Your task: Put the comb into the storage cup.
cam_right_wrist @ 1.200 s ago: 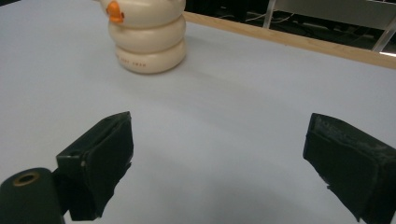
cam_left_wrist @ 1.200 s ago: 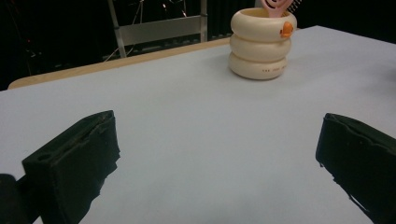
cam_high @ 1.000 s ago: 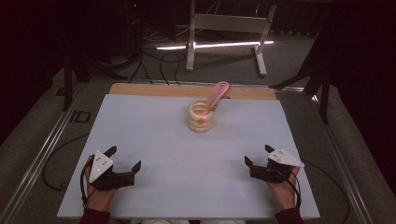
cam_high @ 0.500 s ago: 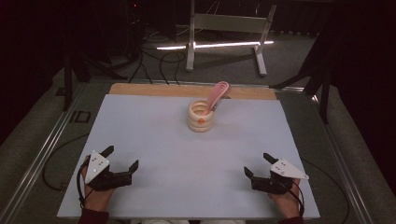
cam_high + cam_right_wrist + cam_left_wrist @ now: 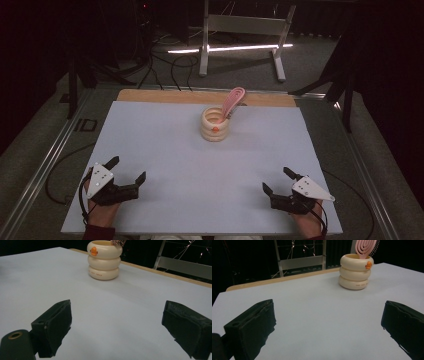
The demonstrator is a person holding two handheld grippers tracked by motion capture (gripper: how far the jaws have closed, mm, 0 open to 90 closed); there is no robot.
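A cream holder (image 5: 215, 125) shaped like three stacked rings stands upright toward the far middle of the pale tabletop (image 5: 165, 145), an orange mark on its top ring. A pink hairbrush (image 5: 232, 101) stands in it, leaning toward the far right. Well apart from it, at the near edge, the left gripper (image 5: 126, 171) and right gripper (image 5: 278, 181) rest low, each with fingers spread wide and holding nothing.

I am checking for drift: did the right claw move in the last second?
Yes. The right claw drew back toward the near edge of the white table mat, away from the cream holder.
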